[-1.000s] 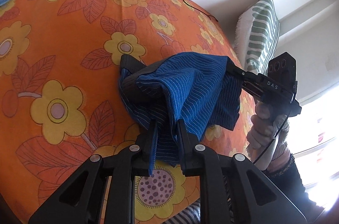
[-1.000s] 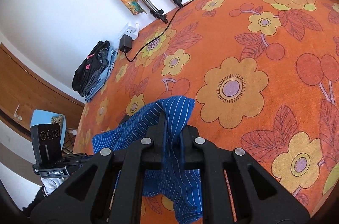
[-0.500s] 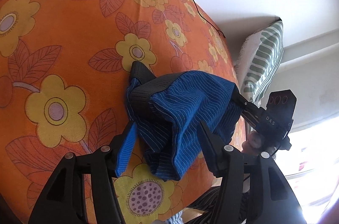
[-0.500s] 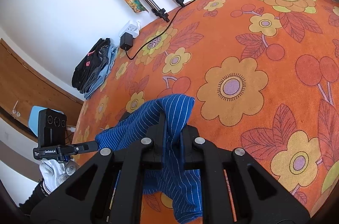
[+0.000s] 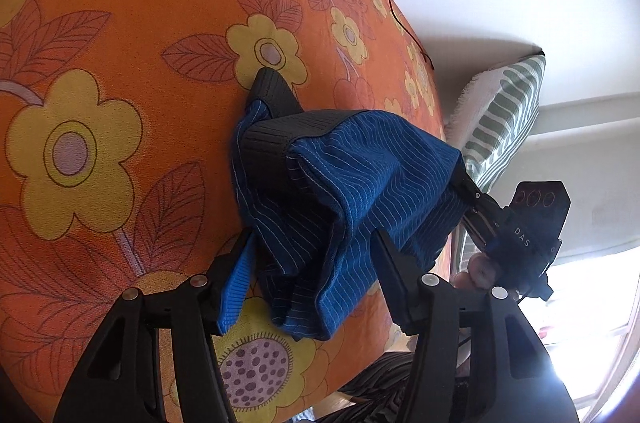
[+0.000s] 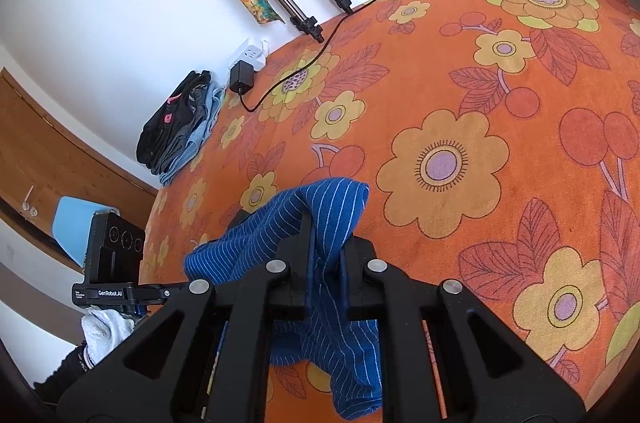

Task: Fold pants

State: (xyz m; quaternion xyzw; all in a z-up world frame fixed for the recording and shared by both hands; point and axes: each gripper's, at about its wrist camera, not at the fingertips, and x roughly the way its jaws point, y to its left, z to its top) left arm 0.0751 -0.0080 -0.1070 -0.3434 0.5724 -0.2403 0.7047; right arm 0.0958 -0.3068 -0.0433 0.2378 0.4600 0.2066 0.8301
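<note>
Hanging in a bunch above the orange flowered bedspread, the blue pinstriped pants with a black ribbed waistband sit at the centre of the left wrist view, their lower folds draping down toward the cloth. The left hand-held gripper has just been opening: its black fingers now stand spread at the bottom of that frame, with the blue fabric loose between them and a bright blue hem lying against the left finger. I cannot tell whether the other finger touches the cloth.

At the right of the same frame, the right hand-held gripper reaches in from a gloved hand and disappears into the far edge of the pants. In the right wrist view its fingers are pressed together, pinching a fold of the pinstriped fabric, which rises over them and trails down to the bottom of the frame.

Toward the upper left of that view, a black power adapter with a thin black cable lies by a white wall socket, beside a pile of dark and pale blue clothes. A green-and-white striped cushion stands at the right of the left wrist view.
</note>
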